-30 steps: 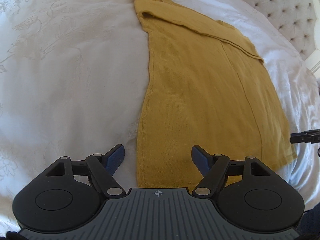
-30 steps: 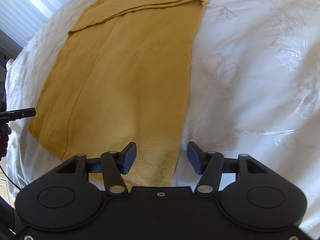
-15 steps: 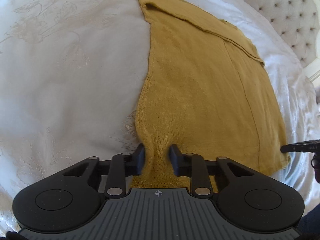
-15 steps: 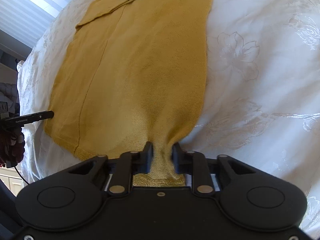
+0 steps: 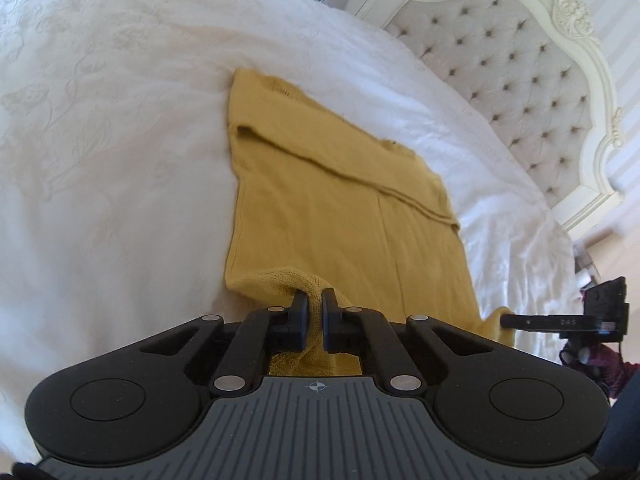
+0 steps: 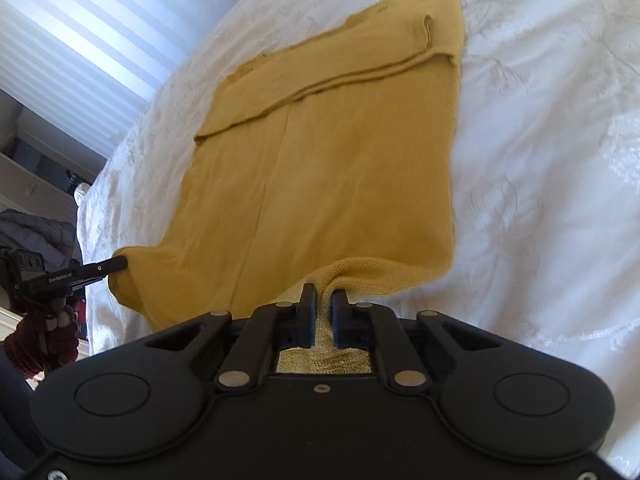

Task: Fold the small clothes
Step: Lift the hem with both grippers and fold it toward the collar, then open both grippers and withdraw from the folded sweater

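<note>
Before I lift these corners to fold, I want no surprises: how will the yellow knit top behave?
The yellow knit top is probably floppy: it already bunches and drapes at each claw's pinch. Likely light, since thin corners lift without strain. It may drag across the smooth bedspread.

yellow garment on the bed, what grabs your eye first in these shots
The mustard yellow garment lies flat mid-frame on a white embroidered bedspread. Its two near corners are pinched up, one in the left gripper, one in the right gripper. A tufted headboard stands upper right in the left view.

Black left gripper (image 5: 315,312), silver pivot screws, maroon knitted sleeve (image 6: 38,344)
</note>
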Demonstrator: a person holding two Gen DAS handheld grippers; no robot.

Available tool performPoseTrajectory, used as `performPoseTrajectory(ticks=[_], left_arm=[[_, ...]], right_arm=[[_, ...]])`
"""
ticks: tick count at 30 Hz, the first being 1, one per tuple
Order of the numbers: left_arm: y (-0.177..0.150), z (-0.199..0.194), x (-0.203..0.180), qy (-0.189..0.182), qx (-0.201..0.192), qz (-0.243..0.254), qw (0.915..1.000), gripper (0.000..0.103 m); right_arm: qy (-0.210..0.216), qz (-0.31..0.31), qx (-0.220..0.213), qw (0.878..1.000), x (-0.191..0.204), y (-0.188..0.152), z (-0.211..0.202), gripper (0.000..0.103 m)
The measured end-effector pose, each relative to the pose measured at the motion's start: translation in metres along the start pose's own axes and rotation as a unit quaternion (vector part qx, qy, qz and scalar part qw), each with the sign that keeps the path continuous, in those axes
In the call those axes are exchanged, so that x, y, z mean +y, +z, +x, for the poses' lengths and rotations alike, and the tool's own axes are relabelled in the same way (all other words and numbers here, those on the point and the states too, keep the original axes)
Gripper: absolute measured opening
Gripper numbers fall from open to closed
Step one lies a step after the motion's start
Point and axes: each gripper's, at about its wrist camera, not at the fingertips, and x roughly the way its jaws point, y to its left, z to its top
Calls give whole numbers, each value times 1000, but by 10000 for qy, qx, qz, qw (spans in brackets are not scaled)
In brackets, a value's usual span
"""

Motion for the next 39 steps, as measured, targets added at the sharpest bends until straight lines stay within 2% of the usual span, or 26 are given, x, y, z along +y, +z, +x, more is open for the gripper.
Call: performPoseTrajectory(ticks=[3,7,11,16,20,22,23,24,26,28,29,30,33,35,39], left_arm=[[29,5,-6,-66,-302,137,9994,6],[73,17,-9,-35,-709,302,9970,6],[113,43,-9,110,-919,452,9947,6],[145,88,3,298,-807,88,9963,6],[157,125,1,689,-651,438,9945,7],[160,141,4,892,-553,554,9929,9],[159,146,7,916,-537,476,9932,13],[159,150,12,940,-556,314,9935,27],[157,146,21,1088,-845,27,9905,35],[153,136,24,1269,-1040,-83,9864,40],[150,132,22,1312,-1055,8,9857,44],[146,127,18,1382,-1045,219,9846,46],[127,119,-2,1546,-957,982,9784,48],[112,116,-14,1518,-888,1345,9752,48],[83,120,-28,1364,-683,1691,9737,49]], right_arm=[[124,28,-486,9987,1,27,-4,14],[265,226,-1278,9912,-9,70,-11,14],[204,451,-1769,9830,-23,111,-1,14],[-232,476,-1773,9827,-39,156,37,14],[-531,557,-1586,9843,-51,175,68,14],[-753,537,-1488,9845,-56,179,80,15],[-825,543,-1443,9846,-61,180,84,18],[-873,565,-1450,9839,-65,180,87,23],[-935,648,-1565,9811,-70,178,86,24],[-1066,664,-1730,9769,-72,176,79,31],[-1152,631,-1817,9746,-72,175,76,40],[-1270,572,-1915,9716,-70,173,72,44],[-1567,129,-2201,9627,-54,166,59,44],[-1685,-308,-2280,9585,-37,156,54,44],[-1679,-990,-2194,9560,-3,130,63,44]])
